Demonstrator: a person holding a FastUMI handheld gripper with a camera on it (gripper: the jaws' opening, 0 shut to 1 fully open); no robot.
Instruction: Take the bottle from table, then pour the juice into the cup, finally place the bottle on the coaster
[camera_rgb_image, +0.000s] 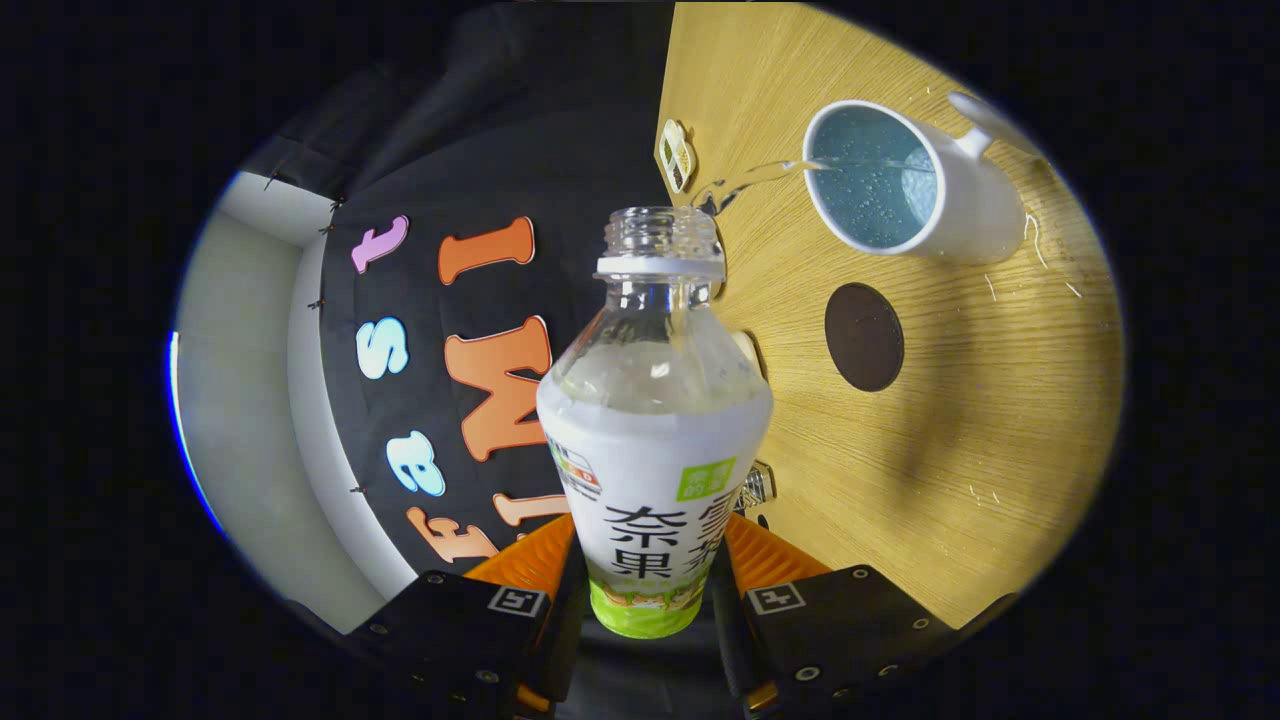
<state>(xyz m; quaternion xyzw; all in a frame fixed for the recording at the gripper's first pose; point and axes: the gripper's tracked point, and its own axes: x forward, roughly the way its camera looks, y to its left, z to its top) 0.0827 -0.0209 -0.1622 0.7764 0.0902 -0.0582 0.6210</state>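
The wooden counter (900, 450) carries a white mug (915, 180), a round dark coaster (864, 336), and a few small tags: one small flat tag (677, 154) lies beside the bottle's mouth on the side away from the coaster, near the counter's edge, and another, shiny one (757, 487) peeks out from behind the bottle's shoulder, nearer the gripper than the coaster is. A few pale streaks or drops mark the wood beside the mug's base. The coaster lies bare, between the mug and the gripper, apart from both. Nothing stands between the bottle's mouth and the mug.

The bottle (655, 440) is clear plastic with its cap off, a white ring below the threaded neck, and a white sleeve with a green patch and a green band at its base. It is held tipped toward the mug, above the counter, its mouth just short of the mug's rim. Clear liquid fills it to the shoulder, and a thin clear stream (760, 176) arcs from the mouth over the rim into the mug, which already holds bubbly liquid; the mug's handle points away from the bottle.

The gripper (650, 590) has its jaws closed on the bottle's lower body, one finger pressing each side of the sleeve.
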